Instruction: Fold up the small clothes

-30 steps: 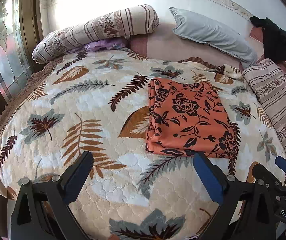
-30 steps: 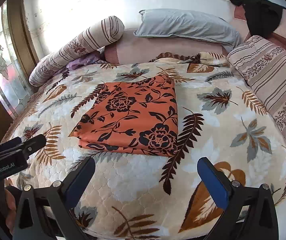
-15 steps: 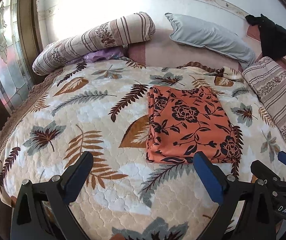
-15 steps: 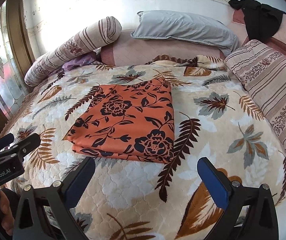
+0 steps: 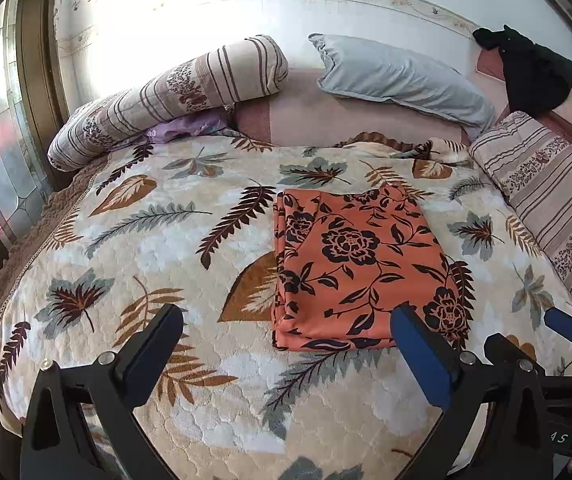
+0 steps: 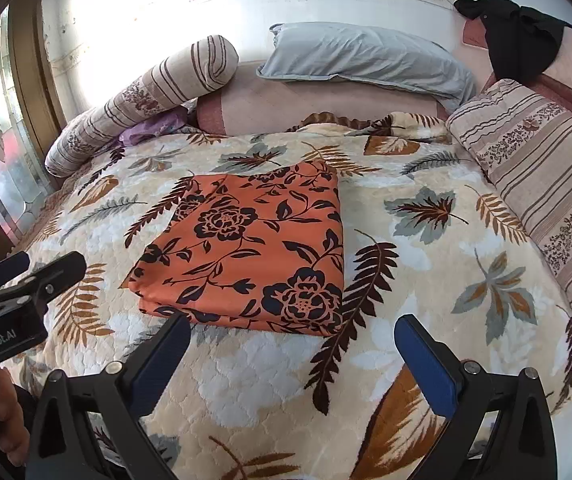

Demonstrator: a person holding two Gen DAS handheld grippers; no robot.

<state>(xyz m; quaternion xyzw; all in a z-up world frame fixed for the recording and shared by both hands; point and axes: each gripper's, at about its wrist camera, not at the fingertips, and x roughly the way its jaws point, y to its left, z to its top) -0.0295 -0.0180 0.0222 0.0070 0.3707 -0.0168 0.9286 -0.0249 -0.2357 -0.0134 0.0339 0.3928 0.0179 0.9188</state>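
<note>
Orange floral cloth [image 5: 356, 266] is lying folded flat on the bed [image 5: 133, 248], right of centre, touching neither tool. I am holding my left tool [image 5: 286, 340] and right tool [image 6: 292, 344] spread wide, gripping nothing, just short of its near edge. Judgement: the fold is looking finished; any tidying should be squaring the loose layers stacked on its left edge, pinching every layer together. The underside and the layer count are hidden. The garment type is indeterminable.
</note>
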